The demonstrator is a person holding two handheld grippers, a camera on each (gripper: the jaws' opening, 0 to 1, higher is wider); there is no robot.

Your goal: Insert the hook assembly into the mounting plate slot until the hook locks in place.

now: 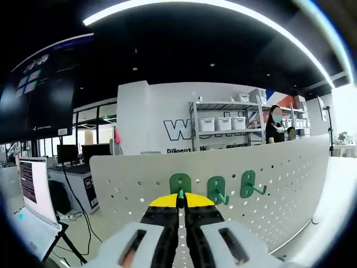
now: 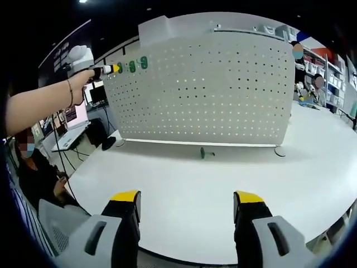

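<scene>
White table (image 2: 184, 184), upright pegboard (image 2: 206, 89), shelving (image 1: 228, 125) far behind.
Left gripper (image 1: 180, 202) raised at board's top left, clamped on green hook (image 1: 180, 184) beside two mounted hooks (image 1: 234, 188); right gripper (image 2: 187, 204) hung low, jaws wide; spare hook (image 2: 206, 152) lay near board's foot.

My left gripper view sits close against the pegboard (image 1: 223, 173), facing its top edge. My right gripper view looks from well back over the table (image 2: 184, 195) at the same pegboard's whole face.

bright overhead strip light (image 1: 223, 6) | sharp | fisheye-bent edges
</scene>
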